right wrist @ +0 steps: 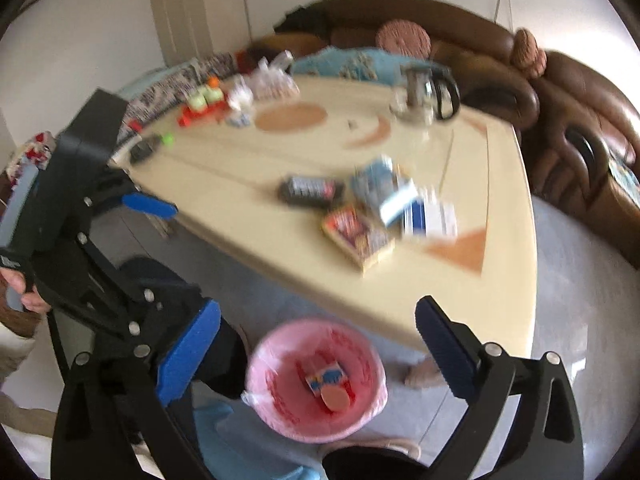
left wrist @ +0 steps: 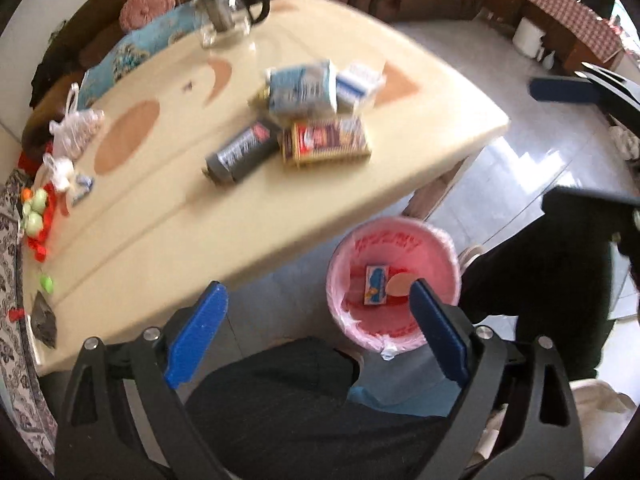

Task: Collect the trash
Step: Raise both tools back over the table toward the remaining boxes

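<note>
Left gripper wide open, empty, tilted downward. Right gripper wide open, empty, just right of the left one.

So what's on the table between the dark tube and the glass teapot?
Only bare tabletop with printed tan shapes lies between the dark tube and glass teapot, seen in both wrist views.

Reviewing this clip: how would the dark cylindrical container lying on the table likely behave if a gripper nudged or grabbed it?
The dark cylindrical container lies on its side on the table, so a nudge across its length would probably roll it. It looks rigid, so the jaws should not crush it. Its label looks smooth, possibly slippery. It seems to touch the red and yellow box, which might block rolling that way.
</note>
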Demonstrator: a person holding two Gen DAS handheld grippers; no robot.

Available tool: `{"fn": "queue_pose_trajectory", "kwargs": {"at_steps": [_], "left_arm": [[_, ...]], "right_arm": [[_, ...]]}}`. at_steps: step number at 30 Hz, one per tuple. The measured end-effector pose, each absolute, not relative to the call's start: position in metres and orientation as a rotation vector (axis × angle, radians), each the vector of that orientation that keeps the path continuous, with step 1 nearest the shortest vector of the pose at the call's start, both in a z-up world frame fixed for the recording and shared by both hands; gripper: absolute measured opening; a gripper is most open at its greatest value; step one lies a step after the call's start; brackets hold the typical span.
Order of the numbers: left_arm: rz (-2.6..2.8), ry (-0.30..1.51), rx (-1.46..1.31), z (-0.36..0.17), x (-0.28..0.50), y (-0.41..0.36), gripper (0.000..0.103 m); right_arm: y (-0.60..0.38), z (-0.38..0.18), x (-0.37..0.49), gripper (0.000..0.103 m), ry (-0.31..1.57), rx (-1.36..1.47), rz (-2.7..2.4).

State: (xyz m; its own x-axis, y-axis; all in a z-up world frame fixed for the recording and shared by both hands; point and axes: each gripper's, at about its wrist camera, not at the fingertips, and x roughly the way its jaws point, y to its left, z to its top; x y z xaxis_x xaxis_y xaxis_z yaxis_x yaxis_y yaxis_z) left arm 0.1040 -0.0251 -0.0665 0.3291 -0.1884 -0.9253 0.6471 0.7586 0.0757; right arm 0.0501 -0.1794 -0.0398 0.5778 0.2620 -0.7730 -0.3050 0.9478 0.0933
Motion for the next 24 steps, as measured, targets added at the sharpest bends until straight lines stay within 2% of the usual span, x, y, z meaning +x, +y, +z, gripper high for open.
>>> {"fn": "queue_pose_trajectory", "kwargs": {"at_steps": [8,24], "left_arm": [[-0.602,1.011,0.564,-0.018,0.117,-0.027,0.091],[-0.662,1.034,0.707,-0.023,0.175,-0.041,0.091]], "right_arm": [[-0.173,0.022,0.069,0.096,0.792,-0.160,0.325],[-0.180,0.028,0.129,0.096,0.829,-0.184,0.361]]}}
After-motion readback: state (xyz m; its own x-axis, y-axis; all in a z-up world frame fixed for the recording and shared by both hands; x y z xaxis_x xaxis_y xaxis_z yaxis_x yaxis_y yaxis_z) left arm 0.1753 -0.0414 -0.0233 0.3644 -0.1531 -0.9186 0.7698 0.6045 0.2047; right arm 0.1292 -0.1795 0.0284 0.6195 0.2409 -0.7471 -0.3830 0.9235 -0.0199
